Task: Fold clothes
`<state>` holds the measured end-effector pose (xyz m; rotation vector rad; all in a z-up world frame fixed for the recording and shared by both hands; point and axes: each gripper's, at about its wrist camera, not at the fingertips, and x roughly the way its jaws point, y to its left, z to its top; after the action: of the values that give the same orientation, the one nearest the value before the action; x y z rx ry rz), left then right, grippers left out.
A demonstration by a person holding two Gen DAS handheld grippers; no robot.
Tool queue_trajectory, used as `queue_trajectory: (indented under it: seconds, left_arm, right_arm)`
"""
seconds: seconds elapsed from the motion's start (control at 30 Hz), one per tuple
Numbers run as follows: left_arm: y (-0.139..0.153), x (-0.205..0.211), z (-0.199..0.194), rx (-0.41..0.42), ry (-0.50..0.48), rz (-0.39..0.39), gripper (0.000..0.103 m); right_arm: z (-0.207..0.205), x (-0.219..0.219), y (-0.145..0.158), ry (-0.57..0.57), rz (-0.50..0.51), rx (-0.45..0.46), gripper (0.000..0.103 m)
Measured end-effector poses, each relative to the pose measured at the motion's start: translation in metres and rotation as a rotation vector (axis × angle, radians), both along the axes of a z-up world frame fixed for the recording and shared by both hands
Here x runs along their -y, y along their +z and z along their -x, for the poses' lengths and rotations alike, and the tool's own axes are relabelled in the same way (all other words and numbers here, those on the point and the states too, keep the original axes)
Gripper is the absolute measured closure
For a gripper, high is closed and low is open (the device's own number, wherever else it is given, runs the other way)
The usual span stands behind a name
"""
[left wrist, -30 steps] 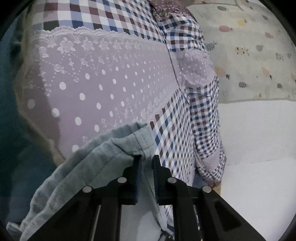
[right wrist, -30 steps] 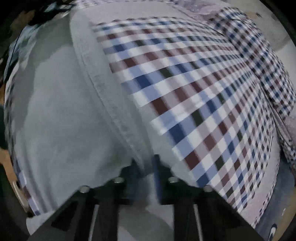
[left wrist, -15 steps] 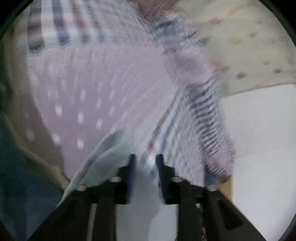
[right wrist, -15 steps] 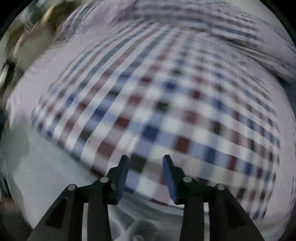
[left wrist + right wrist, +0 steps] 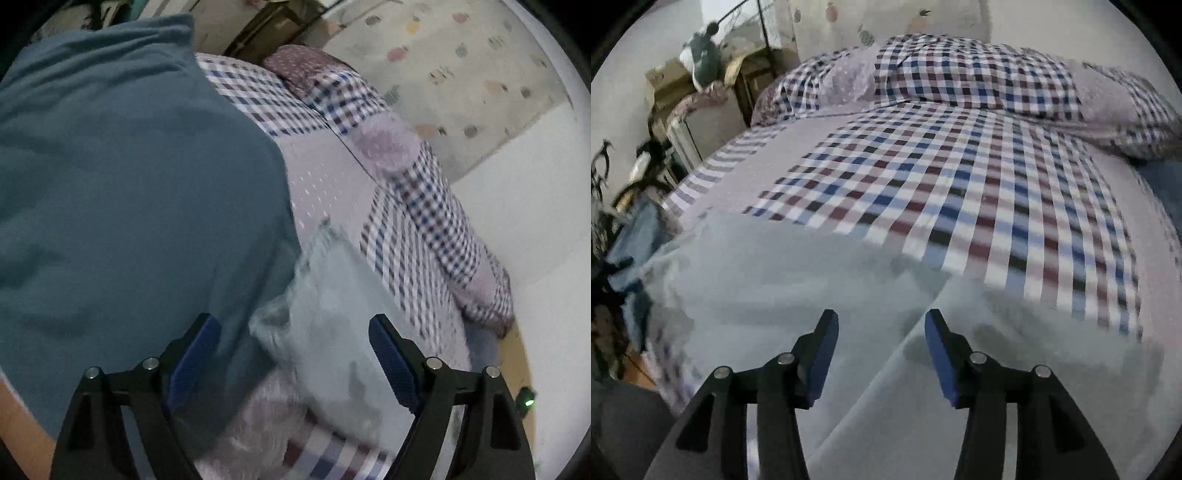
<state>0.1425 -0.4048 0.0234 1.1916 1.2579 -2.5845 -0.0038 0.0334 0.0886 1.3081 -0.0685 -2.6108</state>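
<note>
A pale grey-blue garment (image 5: 798, 280) lies spread flat on a checked bedspread (image 5: 960, 192), filling the lower half of the right wrist view. My right gripper (image 5: 881, 354) hovers above it, open, nothing between its fingers. In the left wrist view the same pale garment (image 5: 332, 317) shows as a blurred bunched edge on the bed. My left gripper (image 5: 291, 354) stands wide open over that edge, holding nothing. A teal-blue garment (image 5: 122, 184) fills the left of that view, close to the camera.
Checked pillows (image 5: 979, 77) lie at the head of the bed. A white wall (image 5: 524, 206) and patterned wallpaper (image 5: 461, 66) run along the bed's right side. Boxes and clutter (image 5: 683, 85) stand at the far left, beyond the bed.
Both grippers were shut on the pale garment's edge a second ago. They have let go, opened wide and pulled back. The garment now lies on the bed.
</note>
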Motion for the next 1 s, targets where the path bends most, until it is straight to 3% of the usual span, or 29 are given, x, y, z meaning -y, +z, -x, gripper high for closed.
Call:
queue_trajectory:
  seconds: [0.07,0.17,0.23,0.3,0.37,0.43,0.6,0.73,0.87,0.93,1.0]
  left_arm:
    - [-0.001,-0.005,-0.018,0.019,-0.007,0.04,0.036]
    - [-0.011,-0.004,-0.009,0.072,0.03,0.05,0.036]
    - [-0.019,-0.001,-0.001,0.097,0.077,0.033,0.043]
    - [-0.015,0.007,-0.006,0.084,0.143,0.011,0.089]
    - [-0.003,0.007,-0.019,-0.017,0.188,0.0,0.092]
    - [-0.004,0.006,-0.025,-0.03,0.205,0.019,0.092]
    - [-0.034,0.013,-0.026,0.07,0.213,-0.043,0.089]
    - [-0.01,0.005,-0.044,0.075,0.245,0.083,0.078]
    - [0.024,-0.019,-0.066,-0.02,0.193,0.105,0.048]
    - [0.039,-0.049,-0.07,-0.084,0.095,0.074,0.032]
    - [0.042,-0.103,-0.066,-0.123,-0.113,-0.009,0.025]
  right_arm:
    - [-0.039,0.01,0.0,-0.02,0.02,0.002,0.05]
    - [-0.067,0.01,-0.003,-0.03,0.033,0.019,0.05]
    - [-0.081,0.003,-0.003,-0.048,0.028,0.027,0.05]
    - [-0.094,-0.01,0.0,-0.074,0.018,0.031,0.05]
    - [-0.107,-0.033,0.011,-0.118,0.013,0.022,0.049]
    - [-0.115,-0.059,0.018,-0.164,0.003,0.013,0.047]
    - [-0.156,-0.11,0.024,-0.313,-0.008,0.014,0.046]
    - [-0.187,-0.137,0.027,-0.373,0.002,-0.007,0.045]
    - [-0.205,-0.141,0.025,-0.373,0.019,-0.046,0.045]
    - [-0.207,-0.132,0.02,-0.357,0.016,-0.071,0.045]
    - [-0.209,-0.123,0.016,-0.331,0.011,-0.09,0.045]
